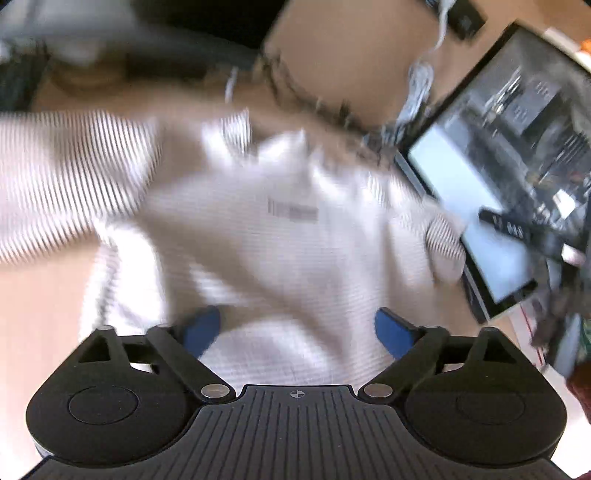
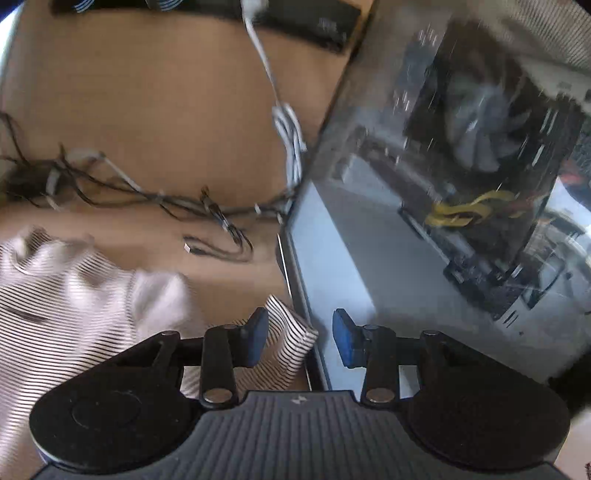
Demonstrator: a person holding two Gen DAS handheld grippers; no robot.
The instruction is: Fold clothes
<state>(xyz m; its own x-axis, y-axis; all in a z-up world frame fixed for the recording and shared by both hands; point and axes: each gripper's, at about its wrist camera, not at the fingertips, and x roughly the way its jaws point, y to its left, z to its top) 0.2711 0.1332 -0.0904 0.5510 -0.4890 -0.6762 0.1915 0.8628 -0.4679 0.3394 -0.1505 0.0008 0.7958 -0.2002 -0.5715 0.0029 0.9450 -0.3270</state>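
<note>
A white shirt with thin dark stripes (image 1: 258,229) lies crumpled on the tan wooden table (image 1: 44,306), blurred by motion. My left gripper (image 1: 295,332) is open just above its near part, blue pads wide apart, holding nothing. In the right wrist view the shirt (image 2: 74,295) lies at the lower left, with one striped corner (image 2: 288,343) under my right gripper (image 2: 299,339). The right gripper is open and empty, over the shirt's corner and the edge of the computer case.
A glass-sided computer case (image 2: 461,184) lies on the table at the right, also in the left wrist view (image 1: 517,166). A tangle of dark cables (image 2: 147,195) and a white cable (image 2: 288,136) lie beyond the shirt. Black devices (image 2: 306,18) sit at the far edge.
</note>
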